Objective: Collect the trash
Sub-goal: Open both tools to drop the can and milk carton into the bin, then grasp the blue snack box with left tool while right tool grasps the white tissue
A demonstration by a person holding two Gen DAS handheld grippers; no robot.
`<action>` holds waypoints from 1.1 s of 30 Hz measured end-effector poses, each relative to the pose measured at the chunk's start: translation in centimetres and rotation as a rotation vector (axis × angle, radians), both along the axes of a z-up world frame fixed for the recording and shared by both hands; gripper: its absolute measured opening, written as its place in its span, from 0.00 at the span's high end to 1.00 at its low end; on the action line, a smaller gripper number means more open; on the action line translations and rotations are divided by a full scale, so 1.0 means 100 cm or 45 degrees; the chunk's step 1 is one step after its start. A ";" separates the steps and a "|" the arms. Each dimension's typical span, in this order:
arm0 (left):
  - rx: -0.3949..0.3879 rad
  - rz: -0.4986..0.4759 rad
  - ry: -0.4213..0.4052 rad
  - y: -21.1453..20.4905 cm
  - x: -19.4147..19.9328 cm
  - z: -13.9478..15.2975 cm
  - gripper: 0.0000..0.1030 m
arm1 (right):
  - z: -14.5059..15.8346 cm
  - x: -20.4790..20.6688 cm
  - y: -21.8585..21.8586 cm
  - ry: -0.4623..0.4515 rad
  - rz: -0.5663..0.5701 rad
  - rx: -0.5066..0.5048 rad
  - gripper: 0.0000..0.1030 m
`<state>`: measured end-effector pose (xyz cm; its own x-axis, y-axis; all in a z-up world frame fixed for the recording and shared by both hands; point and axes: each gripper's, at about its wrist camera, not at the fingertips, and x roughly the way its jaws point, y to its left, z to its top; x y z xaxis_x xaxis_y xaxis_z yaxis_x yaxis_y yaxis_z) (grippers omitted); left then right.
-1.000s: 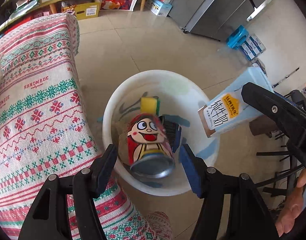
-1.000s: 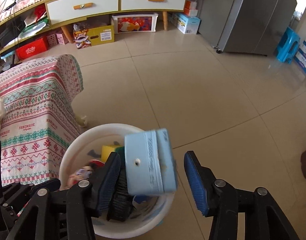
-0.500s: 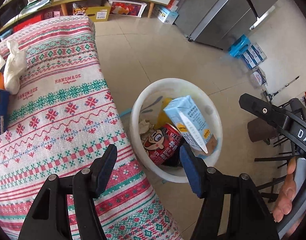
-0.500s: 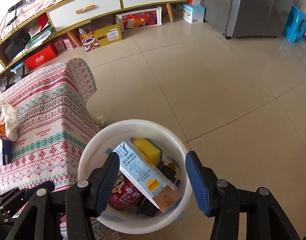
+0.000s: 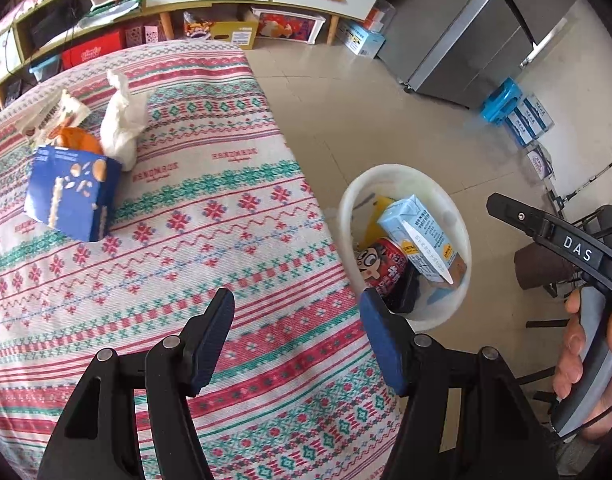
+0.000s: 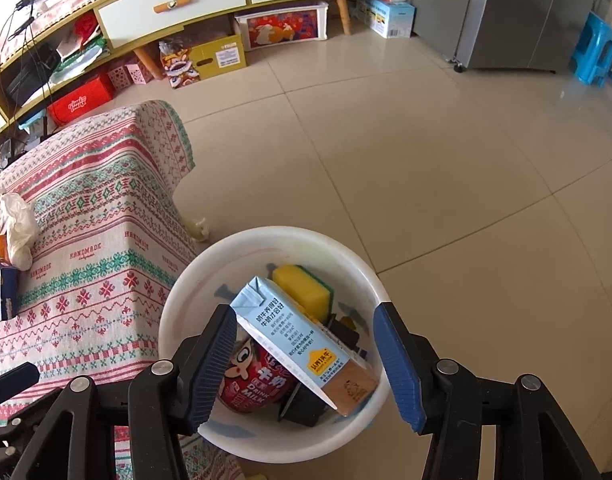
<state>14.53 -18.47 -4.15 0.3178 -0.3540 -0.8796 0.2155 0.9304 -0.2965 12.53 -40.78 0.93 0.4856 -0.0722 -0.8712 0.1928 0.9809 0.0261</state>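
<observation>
So the milk carton you had in your right gripper a second ago now lies in the white bin, leaning on the red can; those jaws are opening, empty. Your left gripper, parted and empty, has swung over the patterned tablecloth, where a blue box and crumpled tissue remain.

Bare floor beyond crowded basin
</observation>
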 end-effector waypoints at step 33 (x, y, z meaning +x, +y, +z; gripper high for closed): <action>-0.436 1.024 0.233 0.165 0.085 -0.049 0.35 | -0.033 0.042 0.127 0.153 0.367 0.191 0.31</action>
<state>23.00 -2.01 -9.05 0.4485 -0.3368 -0.8279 -0.5421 0.6340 -0.5516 16.71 -28.04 -2.34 0.3609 0.1863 -0.9138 -0.0814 0.9824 0.1682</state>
